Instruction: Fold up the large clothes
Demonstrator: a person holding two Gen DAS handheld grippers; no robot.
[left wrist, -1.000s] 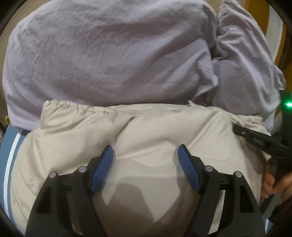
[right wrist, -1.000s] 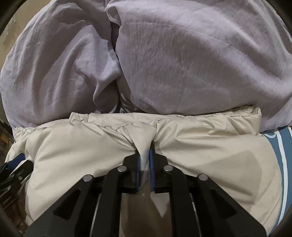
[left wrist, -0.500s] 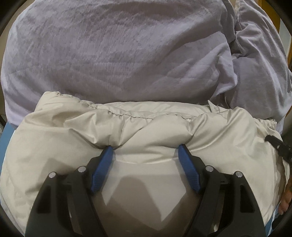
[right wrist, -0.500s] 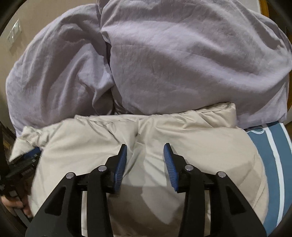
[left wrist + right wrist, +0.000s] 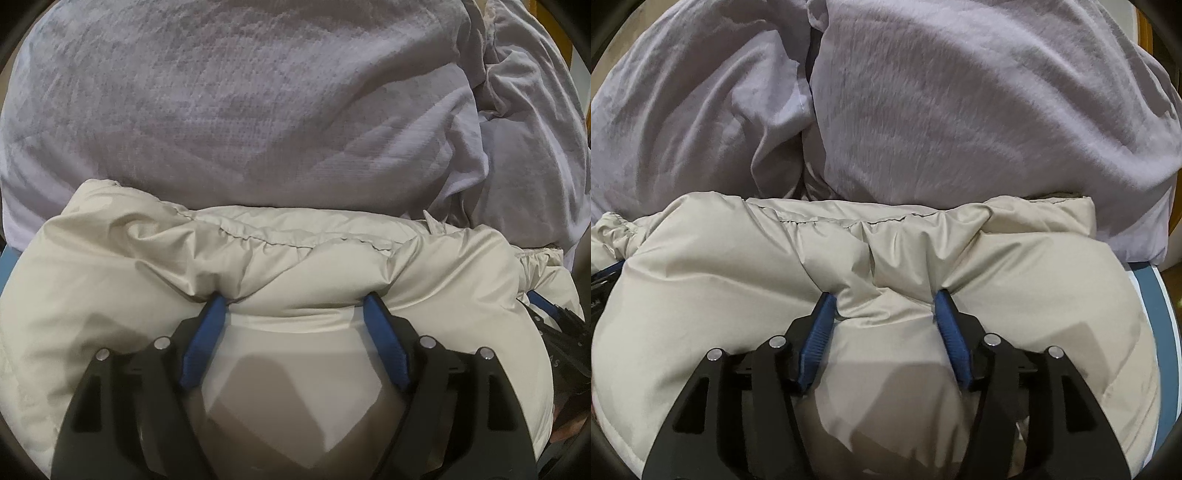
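A puffy beige jacket point(image 5: 110, 280) lies folded on the bed and fills the lower half of both views point(image 5: 701, 295). My left gripper point(image 5: 293, 301) is open, its blue pads pressing down into the jacket's padding with a bulge of fabric between them. My right gripper point(image 5: 884, 295) is open too, its fingertips pushed into the jacket near a stitched seam. The right gripper's tip also shows at the right edge of the left wrist view point(image 5: 554, 317).
A large crumpled lavender duvet point(image 5: 258, 103) is heaped right behind the jacket and also shows in the right wrist view point(image 5: 960, 110). A blue bedsheet with white stripes point(image 5: 1152, 295) shows at the jacket's right side. A wooden frame point(image 5: 576, 48) stands at the far right.
My right gripper has let go of the pinched jacket fold and opened wide. Both grippers have moved forward and pressed into the jacket. The left stayed open.
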